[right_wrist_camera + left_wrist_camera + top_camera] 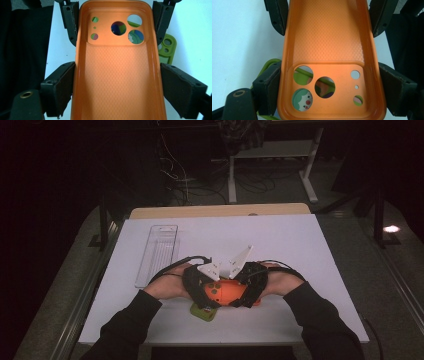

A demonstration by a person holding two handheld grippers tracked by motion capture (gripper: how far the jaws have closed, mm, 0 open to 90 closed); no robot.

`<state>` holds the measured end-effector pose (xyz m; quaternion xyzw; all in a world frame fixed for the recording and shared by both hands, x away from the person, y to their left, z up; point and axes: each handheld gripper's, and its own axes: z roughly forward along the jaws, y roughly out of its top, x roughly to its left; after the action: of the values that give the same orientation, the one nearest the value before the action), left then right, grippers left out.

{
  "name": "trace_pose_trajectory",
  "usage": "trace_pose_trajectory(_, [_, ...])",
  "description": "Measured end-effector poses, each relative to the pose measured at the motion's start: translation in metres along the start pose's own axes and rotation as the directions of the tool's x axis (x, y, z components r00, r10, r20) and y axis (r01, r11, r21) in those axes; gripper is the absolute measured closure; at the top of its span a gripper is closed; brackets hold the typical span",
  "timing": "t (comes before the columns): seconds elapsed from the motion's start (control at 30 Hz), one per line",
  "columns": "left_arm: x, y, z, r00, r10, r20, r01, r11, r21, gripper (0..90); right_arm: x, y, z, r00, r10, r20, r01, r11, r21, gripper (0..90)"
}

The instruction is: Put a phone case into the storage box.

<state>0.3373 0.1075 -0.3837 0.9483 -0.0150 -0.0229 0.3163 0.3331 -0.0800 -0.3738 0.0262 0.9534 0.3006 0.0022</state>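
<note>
Clear ribbed plastic, a long narrow tray (159, 251), lies at the left of the white surface (280, 245). Next, the left gripper (212, 292) has its padded black jaws clamped on the camera end of an orange phone case (328, 45), soft rubbery silicone with a dimpled inner face and round lens holes. A green case (167, 48) with a cartoon print lies beneath it. The right gripper (240, 295) has its jaws clenched on the case's plain end, near the front edge.
</note>
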Motion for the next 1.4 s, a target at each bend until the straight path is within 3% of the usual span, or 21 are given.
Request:
trace_pose_trajectory(0.07, [0.000,0.000,0.000,0.9999,-0.004,0.014,0.004,1.0000,-0.003,16.8,0.000,-0.001,0.000,0.9999,0.006,-0.012,-0.006,1.000,-0.011,14.4])
trace_pose_trajectory(0.2, [0.000,-0.001,-0.002,1.0000,-0.009,-0.003,0.009,1.0000,0.002,16.8,-0.001,-0.002,-0.003,0.9994,0.027,-0.021,-0.028,0.999,-0.043,6.6])
trace_pose_trajectory(0.33, [0.001,-0.003,-0.008,0.9989,-0.032,-0.035,0.031,0.9994,-0.018,16.7,-0.005,-0.007,-0.014,0.9968,0.068,0.042,-0.065,0.995,-0.079,1.7])
trace_pose_trajectory(0.53, [0.004,-0.007,-0.010,0.9946,-0.061,-0.084,0.061,0.9981,0.003,16.6,-0.013,-0.025,-0.030,0.9827,0.164,0.087,-0.152,0.980,-0.130,1.0])
trace_pose_trajectory(0.63, [0.004,-0.009,-0.010,0.9892,-0.098,-0.109,0.098,0.9952,-0.007,16.6,-0.017,-0.034,-0.036,0.9763,0.190,0.104,-0.173,0.973,-0.153,1.0])
trace_pose_trajectory(0.73, [0.005,-0.012,-0.010,0.9828,-0.135,-0.126,0.135,0.9908,-0.006,16.5,-0.018,-0.042,-0.041,0.9640,0.239,0.117,-0.217,0.961,-0.173,1.0])
trace_pose_trajectory(0.83, [0.008,-0.016,-0.009,0.9755,-0.172,-0.137,0.174,0.9848,0.000,16.5,-0.019,-0.050,-0.044,0.9441,0.299,0.139,-0.272,0.944,-0.184,1.2])
trace_pose_trajectory(0.87, [0.008,-0.017,-0.007,0.9704,-0.198,-0.138,0.199,0.9799,-0.005,16.5,-0.020,-0.052,-0.045,0.9368,0.316,0.150,-0.286,0.939,-0.191,1.2])
trace_pose_trajectory(1.03, [0.010,-0.021,-0.006,0.9516,-0.257,-0.169,0.257,0.9661,-0.017,16.5,-0.019,-0.065,-0.050,0.8866,0.434,0.161,-0.392,0.889,-0.236,1.2])
trace_pose_trajectory(1.2, [0.010,-0.019,-0.007,0.9404,-0.266,-0.211,0.272,0.9623,-0.002,16.5,-0.017,-0.076,-0.049,0.8460,0.486,0.220,-0.428,0.864,-0.264,1.1])
trace_pose_trajectory(1.23, [0.011,-0.018,-0.008,0.9383,-0.263,-0.225,0.271,0.9625,0.005,16.5,-0.017,-0.077,-0.049,0.8345,0.505,0.220,-0.446,0.854,-0.270,1.0])
trace_pose_trajectory(1.27, [0.010,-0.018,-0.007,0.9282,-0.291,-0.232,0.296,0.9551,-0.013,16.5,-0.017,-0.079,-0.049,0.8269,0.515,0.225,-0.453,0.848,-0.275,0.7])
trace_pose_trajectory(1.3, [0.010,-0.018,-0.007,0.9244,-0.297,-0.240,0.302,0.9533,-0.016,16.5,-0.016,-0.081,-0.049,0.8163,0.531,0.229,-0.465,0.838,-0.285,0.4])
trace_pose_trajectory(1.33, [0.011,-0.018,-0.008,0.9230,-0.292,-0.251,0.300,0.9540,-0.006,16.5,-0.015,-0.082,-0.049,0.8096,0.536,0.238,-0.466,0.834,-0.296,0.4])
trace_pose_trajectory(1.37, [0.012,-0.018,-0.009,0.9226,-0.287,-0.257,0.299,0.9541,0.008,16.5,-0.014,-0.083,-0.048,0.7975,0.552,0.243,-0.477,0.824,-0.305,0.4])
trace_pose_trajectory(1.4, [0.012,-0.019,-0.008,0.9153,-0.302,-0.267,0.311,0.9505,-0.009,16.5,-0.013,-0.084,-0.047,0.7881,0.562,0.250,-0.481,0.817,-0.319,0.3])
